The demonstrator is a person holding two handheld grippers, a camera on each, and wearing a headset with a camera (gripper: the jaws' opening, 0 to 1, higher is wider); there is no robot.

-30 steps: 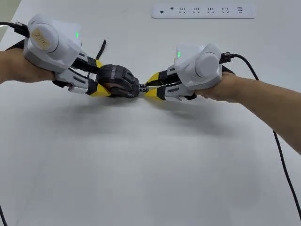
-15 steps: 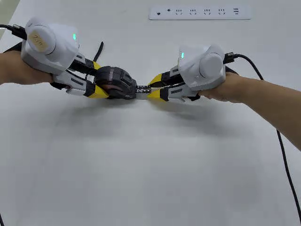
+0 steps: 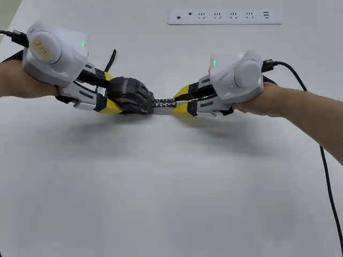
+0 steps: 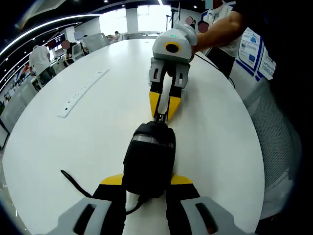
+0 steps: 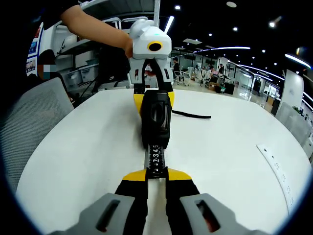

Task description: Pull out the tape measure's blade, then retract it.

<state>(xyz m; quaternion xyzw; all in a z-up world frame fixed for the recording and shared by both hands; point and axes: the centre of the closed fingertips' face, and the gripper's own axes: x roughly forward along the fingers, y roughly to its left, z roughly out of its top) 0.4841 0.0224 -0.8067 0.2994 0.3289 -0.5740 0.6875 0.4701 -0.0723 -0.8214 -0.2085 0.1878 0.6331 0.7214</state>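
Bare white bench (image 3: 161, 209) lies nearest in the head view, and a black cable (image 3: 328, 182) runs along its right edge up toward the person's right hand. Farther in, about midway between the near and far edges, the two grippers face each other tip to tip, and a soft shadow lies on the bench below them. The left gripper (image 3: 114, 91), on the left side, has its yellow-tipped fingers pressed against the two flat sides of the black tape measure (image 3: 133, 95), so the case sits clamped between them with its mouth turned to the right. A short length of blade (image 3: 163, 103) is drawn out of that mouth. It bridges the gap to the right gripper (image 3: 179, 101), whose fingers are pinched together on the blade's end. In the right gripper view the blade runs straight from between the yellow tips to the case, small printed numbers showing along it, and the left gripper stands upright behind the case. A black strap (image 3: 111, 58) trails from the rear of the case, past the left gripper, toward the far edge. A white power strip (image 3: 225, 16) lies flat along the far edge, well apart from both grippers.
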